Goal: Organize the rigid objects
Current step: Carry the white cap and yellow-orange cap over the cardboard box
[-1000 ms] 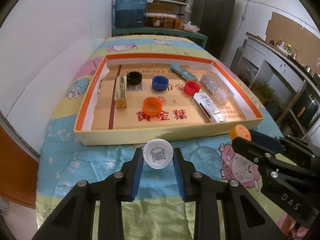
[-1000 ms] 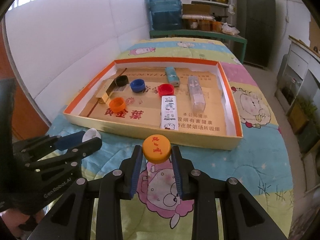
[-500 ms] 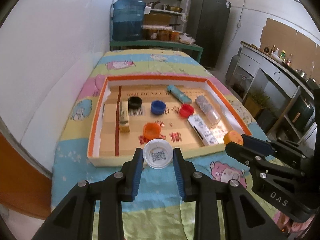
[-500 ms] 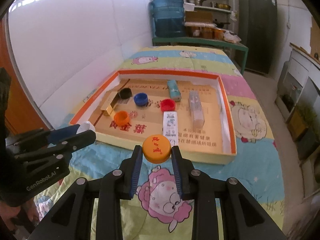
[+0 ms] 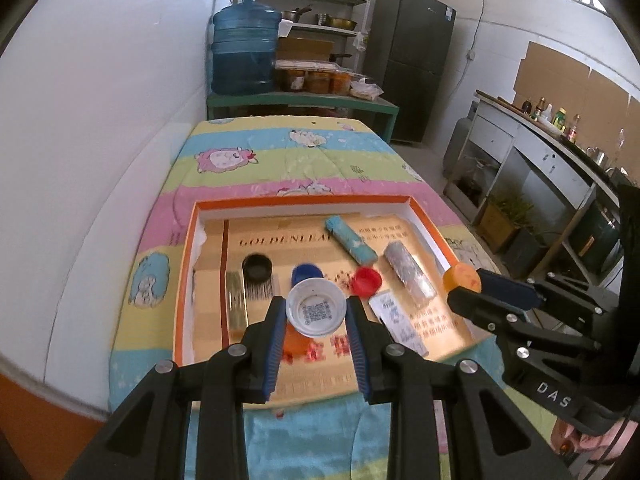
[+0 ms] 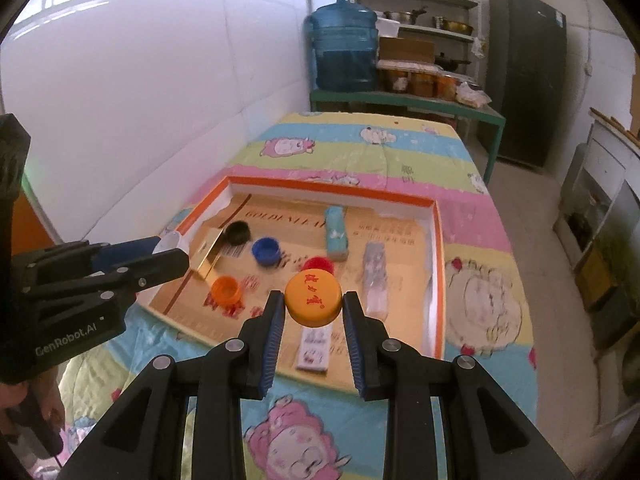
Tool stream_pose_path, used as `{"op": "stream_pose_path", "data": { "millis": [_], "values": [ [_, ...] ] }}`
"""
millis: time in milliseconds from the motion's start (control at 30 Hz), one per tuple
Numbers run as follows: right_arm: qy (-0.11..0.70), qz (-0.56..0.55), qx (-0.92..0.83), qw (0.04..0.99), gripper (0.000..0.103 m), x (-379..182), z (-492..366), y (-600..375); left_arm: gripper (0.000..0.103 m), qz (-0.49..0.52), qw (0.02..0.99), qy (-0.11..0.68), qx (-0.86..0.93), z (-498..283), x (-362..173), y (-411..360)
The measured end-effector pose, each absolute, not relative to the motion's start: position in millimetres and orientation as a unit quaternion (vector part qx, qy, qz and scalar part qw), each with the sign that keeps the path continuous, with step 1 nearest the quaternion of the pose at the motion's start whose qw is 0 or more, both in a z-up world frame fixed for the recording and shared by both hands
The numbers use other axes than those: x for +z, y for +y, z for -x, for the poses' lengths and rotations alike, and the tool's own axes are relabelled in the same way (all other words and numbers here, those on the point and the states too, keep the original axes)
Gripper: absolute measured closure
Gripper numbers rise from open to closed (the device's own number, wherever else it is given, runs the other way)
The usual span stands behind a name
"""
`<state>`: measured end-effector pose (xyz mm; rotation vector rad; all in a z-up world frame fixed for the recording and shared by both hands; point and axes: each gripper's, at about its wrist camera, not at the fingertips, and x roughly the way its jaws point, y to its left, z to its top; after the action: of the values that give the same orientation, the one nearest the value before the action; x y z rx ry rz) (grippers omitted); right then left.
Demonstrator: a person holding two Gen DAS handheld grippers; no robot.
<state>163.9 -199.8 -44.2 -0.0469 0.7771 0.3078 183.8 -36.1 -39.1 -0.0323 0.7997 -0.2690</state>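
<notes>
1. Gripping a white cap between its pads, the left gripper hangs over the tray's near edge.
2. Right gripper clamps an orange cap, also above the near edge.

Each hand-held gripper — left, right — tilts downward, jaws clamped.

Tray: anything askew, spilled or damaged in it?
Nothing spilled or visibly damaged. In the tray, four caps sit loosely grouped at left; the teal bar, silver pack and white box lie at differing angles, unaligned. The gold box lies slanted by the black cap.
</notes>
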Motion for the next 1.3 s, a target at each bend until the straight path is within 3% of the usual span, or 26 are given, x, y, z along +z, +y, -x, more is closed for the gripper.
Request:
{"op": "stream_pose_path", "data": {
  "millis": [500, 1300],
  "values": [
    [0.412, 0.051, 0.171, 0.894, 0.073, -40, -260, -216, 0.072, 0.009, 0.889, 0.438, -0.129, -281, -47, -47],
    [0.502, 0.032, 0.16, 0.849, 0.073, -105, -354, -215, 0.072, 0.02, 0.849, 0.517, -0.107, -358, -108, -54]
  ]
}}
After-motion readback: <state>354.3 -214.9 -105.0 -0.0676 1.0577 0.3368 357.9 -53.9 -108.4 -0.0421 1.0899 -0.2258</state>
